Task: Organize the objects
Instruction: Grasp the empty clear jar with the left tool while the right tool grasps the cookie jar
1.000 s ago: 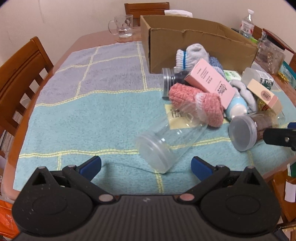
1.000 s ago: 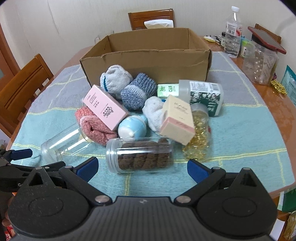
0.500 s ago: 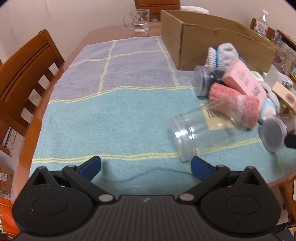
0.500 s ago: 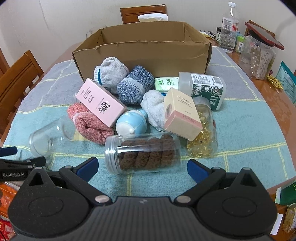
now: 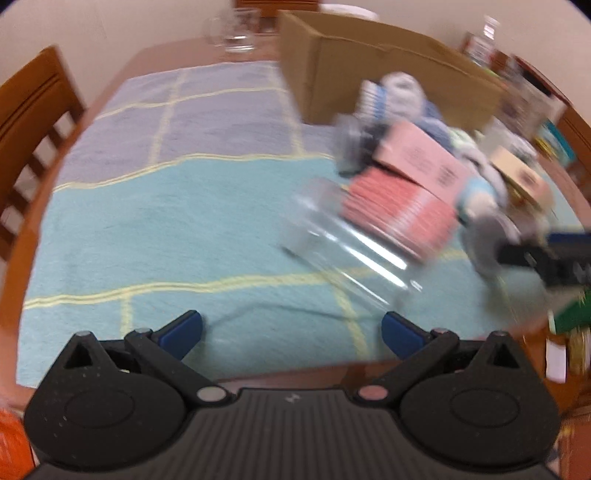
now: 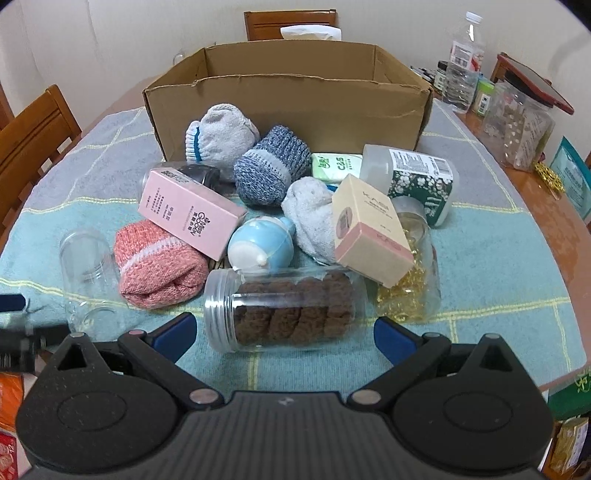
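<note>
An open cardboard box (image 6: pixel 288 107) stands at the back of the towel-covered table. In front of it lies a heap: a cookie jar (image 6: pixel 284 310) on its side, a pink sock roll (image 6: pixel 155 262), a pink carton (image 6: pixel 188 214), a beige carton (image 6: pixel 369 229), a blue toy (image 6: pixel 262 247), grey and blue socks, and a jar of gold capsules (image 6: pixel 410 280). An empty clear jar (image 6: pixel 88 273) (image 5: pixel 351 254) lies at the heap's left. My right gripper (image 6: pixel 282 332) is open just before the cookie jar. My left gripper (image 5: pixel 291 328) is open, short of the clear jar; its view is blurred.
A glass mug (image 5: pixel 231 33) stands at the far left of the table. Wooden chairs (image 6: pixel 33 136) flank the left and far sides. A water bottle (image 6: pixel 461 62), small jars and a red-lidded container (image 6: pixel 524 125) crowd the right edge. The towel's left half (image 5: pixel 166 177) holds nothing.
The left gripper has swung back to the right, so the clear jar sits nearer its middle, with motion blur. The right gripper has moved closer to the cookie jar. The clear jar has rolled slightly.
</note>
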The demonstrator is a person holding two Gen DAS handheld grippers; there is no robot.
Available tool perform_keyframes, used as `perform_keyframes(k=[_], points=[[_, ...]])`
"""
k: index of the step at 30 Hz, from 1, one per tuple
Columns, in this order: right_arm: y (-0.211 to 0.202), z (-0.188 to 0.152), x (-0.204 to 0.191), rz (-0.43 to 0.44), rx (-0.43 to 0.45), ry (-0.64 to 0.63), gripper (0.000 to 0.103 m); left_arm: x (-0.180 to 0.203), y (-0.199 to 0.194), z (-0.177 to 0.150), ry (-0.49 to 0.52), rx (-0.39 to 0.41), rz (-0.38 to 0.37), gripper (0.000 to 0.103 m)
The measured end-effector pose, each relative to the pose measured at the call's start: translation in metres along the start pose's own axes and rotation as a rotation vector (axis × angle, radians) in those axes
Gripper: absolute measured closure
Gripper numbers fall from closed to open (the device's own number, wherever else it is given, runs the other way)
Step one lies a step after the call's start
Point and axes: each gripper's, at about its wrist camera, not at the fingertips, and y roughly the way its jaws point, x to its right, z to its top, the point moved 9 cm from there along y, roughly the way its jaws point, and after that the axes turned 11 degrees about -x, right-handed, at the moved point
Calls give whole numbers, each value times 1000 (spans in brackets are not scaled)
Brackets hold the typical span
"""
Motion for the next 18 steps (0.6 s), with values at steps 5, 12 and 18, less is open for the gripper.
perform_keyframes(k=[5,12,18], points=[[5,5,-1,7,4,-27,0,23,-5,-2,127,28,-40,1],[10,6,0,4,-6,-57,0,32,-10,22,233,72,-65,1],[14,6,-1,14,-17,-57,0,37,-4,34,297,79,-52,1]])
